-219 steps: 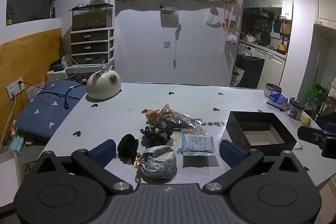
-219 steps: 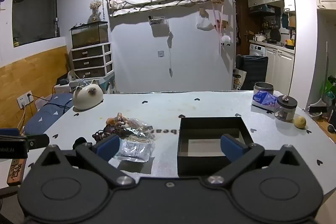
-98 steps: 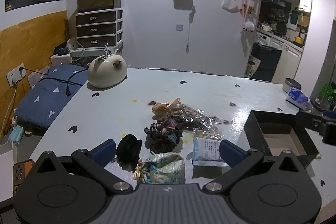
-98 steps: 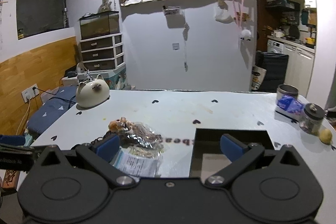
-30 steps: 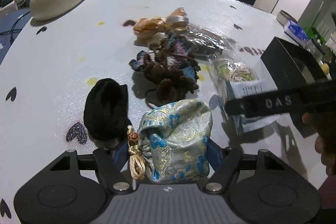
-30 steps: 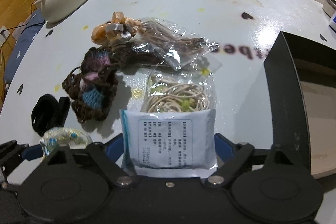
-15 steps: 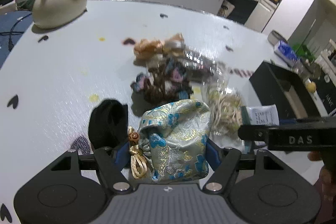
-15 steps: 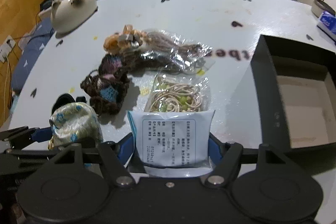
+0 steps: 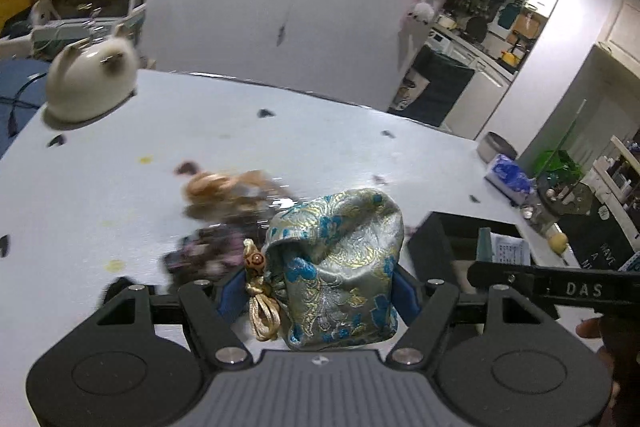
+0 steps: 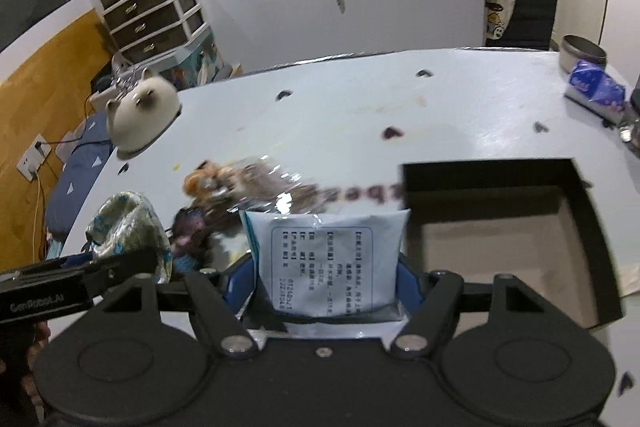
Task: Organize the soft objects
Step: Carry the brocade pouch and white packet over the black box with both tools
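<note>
My left gripper (image 9: pixel 320 287) is shut on a blue and gold brocade pouch (image 9: pixel 336 259) and holds it above the table. The right gripper (image 10: pixel 324 279) is shut on a white labelled packet (image 10: pixel 324 259), also off the table, beside the left wall of the open black box (image 10: pixel 500 175). The pouch (image 10: pixel 124 223) shows at the left of the right wrist view. An orange ribbon (image 9: pixel 216 187), a brown crochet piece (image 9: pixel 204 251), a black soft item (image 9: pixel 116 287) and a clear bag (image 10: pixel 272 183) lie on the grey table (image 9: pixel 320 131).
A white cat-shaped ornament (image 10: pixel 140 111) stands at the table's far left. A metal tin (image 10: pixel 582 53) and a blue tissue pack (image 10: pixel 596 91) sit at the far right, with a lemon (image 9: pixel 558 241) near the box. Drawers line the wall.
Both grippers have risen and tipped up, lifting the pouch and the packet off the table. The right one has swung right, so the packet now hangs at the box's left wall.
</note>
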`<control>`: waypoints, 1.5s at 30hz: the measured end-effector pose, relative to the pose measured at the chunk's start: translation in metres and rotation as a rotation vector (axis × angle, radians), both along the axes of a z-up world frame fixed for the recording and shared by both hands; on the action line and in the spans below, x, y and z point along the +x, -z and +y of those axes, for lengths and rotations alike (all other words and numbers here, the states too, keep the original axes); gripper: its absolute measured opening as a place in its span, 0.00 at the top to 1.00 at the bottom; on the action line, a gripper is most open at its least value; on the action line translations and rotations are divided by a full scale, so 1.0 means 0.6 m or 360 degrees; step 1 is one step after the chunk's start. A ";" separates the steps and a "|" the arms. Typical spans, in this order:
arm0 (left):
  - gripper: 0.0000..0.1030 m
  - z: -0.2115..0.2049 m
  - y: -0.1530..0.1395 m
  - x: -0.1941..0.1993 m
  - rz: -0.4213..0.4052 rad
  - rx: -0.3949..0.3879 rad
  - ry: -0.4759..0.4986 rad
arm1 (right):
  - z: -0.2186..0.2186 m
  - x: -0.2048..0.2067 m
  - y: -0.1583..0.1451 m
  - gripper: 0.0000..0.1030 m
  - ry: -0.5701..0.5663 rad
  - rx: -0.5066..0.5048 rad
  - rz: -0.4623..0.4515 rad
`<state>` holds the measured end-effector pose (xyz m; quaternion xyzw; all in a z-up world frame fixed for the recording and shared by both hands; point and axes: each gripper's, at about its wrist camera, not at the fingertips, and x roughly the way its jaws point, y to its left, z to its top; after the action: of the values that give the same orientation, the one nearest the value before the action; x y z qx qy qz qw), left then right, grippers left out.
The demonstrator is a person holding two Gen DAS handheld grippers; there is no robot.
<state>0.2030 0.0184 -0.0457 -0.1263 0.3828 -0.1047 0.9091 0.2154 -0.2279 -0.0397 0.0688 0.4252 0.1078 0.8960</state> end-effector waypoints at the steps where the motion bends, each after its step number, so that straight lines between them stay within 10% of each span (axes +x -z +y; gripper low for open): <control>1: 0.30 -0.019 -0.002 0.001 -0.0008 0.0004 0.0011 | -0.016 0.003 -0.002 0.30 0.0005 0.0004 -0.0003; 18: 0.30 -0.289 0.010 0.053 -0.0009 0.0082 0.0506 | -0.260 0.021 0.011 0.30 0.0211 0.0095 0.0073; 32: 0.30 -0.395 0.081 0.131 0.0064 0.0736 0.1505 | -0.296 0.045 0.056 0.30 0.0199 0.0142 0.0301; 40: 0.30 -0.429 0.116 0.143 0.0182 0.0899 0.1979 | -0.275 0.076 0.095 0.29 0.0150 0.0023 0.0510; 45: 0.30 -0.439 0.136 0.168 0.0232 0.0880 0.2010 | -0.269 0.089 0.115 0.29 0.0157 -0.0051 0.0581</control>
<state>0.3036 -0.2452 -0.1270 0.3504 0.4557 -0.5036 0.6449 0.2687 -0.3894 -0.1087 0.0937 0.5785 0.0428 0.8091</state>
